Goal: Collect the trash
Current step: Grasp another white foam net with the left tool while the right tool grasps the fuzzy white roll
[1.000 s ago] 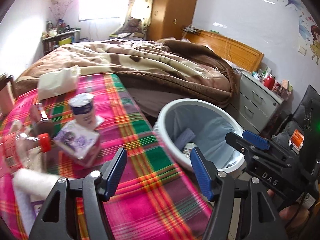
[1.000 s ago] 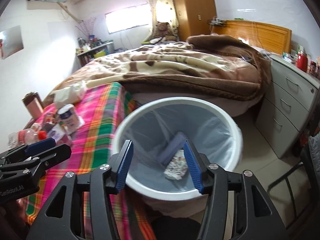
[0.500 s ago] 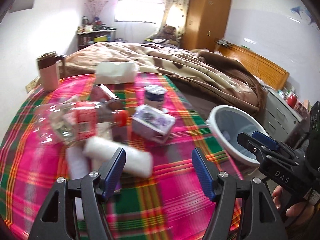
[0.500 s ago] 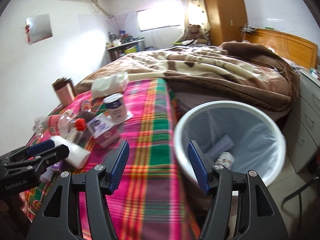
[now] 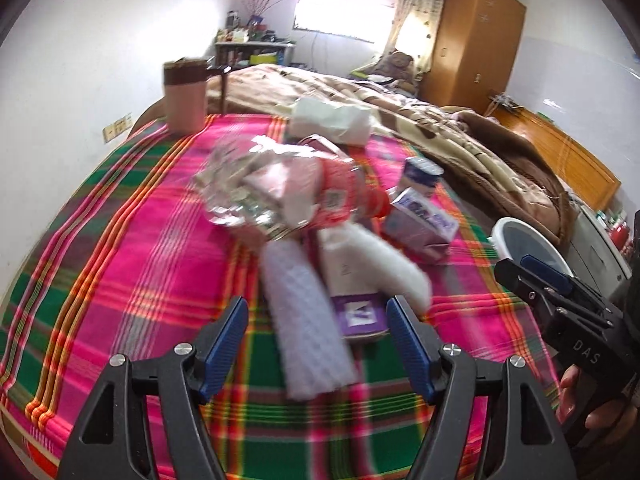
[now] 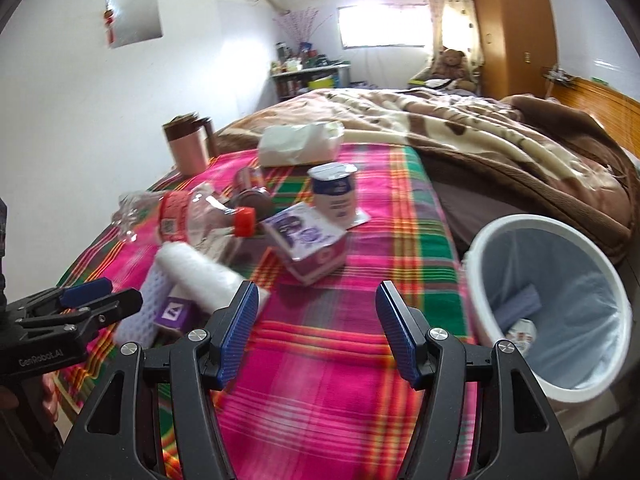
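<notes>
- My left gripper [image 5: 316, 336] hovers over the plaid tablecloth [image 5: 120, 264]; its jaws are opening, and nothing is pinched between the blue pads. A white mesh sleeve [image 5: 304, 304] and a small purple packet [image 5: 360, 316] lie on the cloth in the line of the gap, blurred.
- My right gripper [image 6: 316, 324] hangs over bare cloth nearer the table edge, fingers spread wide and empty.
- The trash sits in a loose heap mid-table: a crushed clear bottle [image 6: 192, 220] with a red label and red cap, on its side; a white foam roll [image 6: 200, 276] just below it, leaning over the purple packet [image 6: 176, 312]; a purple carton [image 6: 308, 244], tilted, just beside the bottle cap.
- A white yoghurt cup [image 6: 334, 192] stands upright behind the carton, very close to it.
- Further back a crumpled white paper bag [image 6: 300, 144] lies near the far edge, and a pink mug with a brown lid [image 6: 188, 144] stands at the far left corner.
- The white bin [image 6: 552, 384], lined with a pale bag, stands on the floor just beside the table's right edge; I can see a purplish box and a small printed wrapper at its bottom.
- Beyond the table is a bed under a brown blanket [image 6: 480, 132].
- In the left view, a hand [image 5: 588, 404] grips the right tool's handle.
</notes>
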Motion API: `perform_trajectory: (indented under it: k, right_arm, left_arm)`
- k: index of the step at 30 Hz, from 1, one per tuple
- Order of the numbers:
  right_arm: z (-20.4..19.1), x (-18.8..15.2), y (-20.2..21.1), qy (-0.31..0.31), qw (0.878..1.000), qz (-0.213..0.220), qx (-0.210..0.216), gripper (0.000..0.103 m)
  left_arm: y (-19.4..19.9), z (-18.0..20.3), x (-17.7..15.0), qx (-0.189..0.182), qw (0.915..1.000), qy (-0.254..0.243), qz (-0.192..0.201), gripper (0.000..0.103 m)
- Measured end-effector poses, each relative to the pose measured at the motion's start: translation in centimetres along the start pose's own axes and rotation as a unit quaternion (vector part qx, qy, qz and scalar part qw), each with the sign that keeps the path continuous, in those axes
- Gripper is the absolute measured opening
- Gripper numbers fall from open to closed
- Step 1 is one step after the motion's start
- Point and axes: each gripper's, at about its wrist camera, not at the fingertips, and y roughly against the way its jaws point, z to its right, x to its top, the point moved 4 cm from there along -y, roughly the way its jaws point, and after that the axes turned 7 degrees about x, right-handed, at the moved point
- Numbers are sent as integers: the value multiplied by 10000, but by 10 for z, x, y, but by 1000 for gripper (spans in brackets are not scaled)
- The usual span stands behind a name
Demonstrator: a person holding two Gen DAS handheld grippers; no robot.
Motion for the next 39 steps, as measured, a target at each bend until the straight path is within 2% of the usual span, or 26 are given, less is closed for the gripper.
perform_trajectory:
  k: [3, 8, 14, 19, 22, 26, 32, 39]
  right_arm:
    - [-11, -1, -11, 78, 9997, -136, 177, 67]
    - [-27, 0, -26, 274, 9987, -285, 328, 67]
    - [-38, 0, -39, 446, 9962, -487, 563, 68]
    - [-44, 0, -50, 536, 9939, -654, 702, 74]
    - [-46, 2, -56, 627, 9931, -744, 657, 74]
    - [-48, 3, -63, 635, 9904, -901, 828, 74]
    - [-53, 0, -70, 718, 9867, -1098, 965, 74]
    - [-53, 0, -72, 651, 9860, -1127, 1044, 74]
  left_arm:
    - [-7, -11, -4, 47, 9999, 103, -125, 73]
    - [-19, -17, -7, -4, 9993, 180, -320, 73]
    - [-29, -20, -4, -49, 9988, 266, -398, 73]
    - [-35, -20, -5, -86, 9985, 256, -481, 73]
    - [-40, -22, -3, -38, 9984, 146, -544, 73]
    - [-43, -31, -2, 169, 9978, 119, -635, 73]
    - [-43, -40, -2, 290, 9974, 149, -648, 73]
    - [-47, -40, 0, 294, 9971, 181, -672, 73]
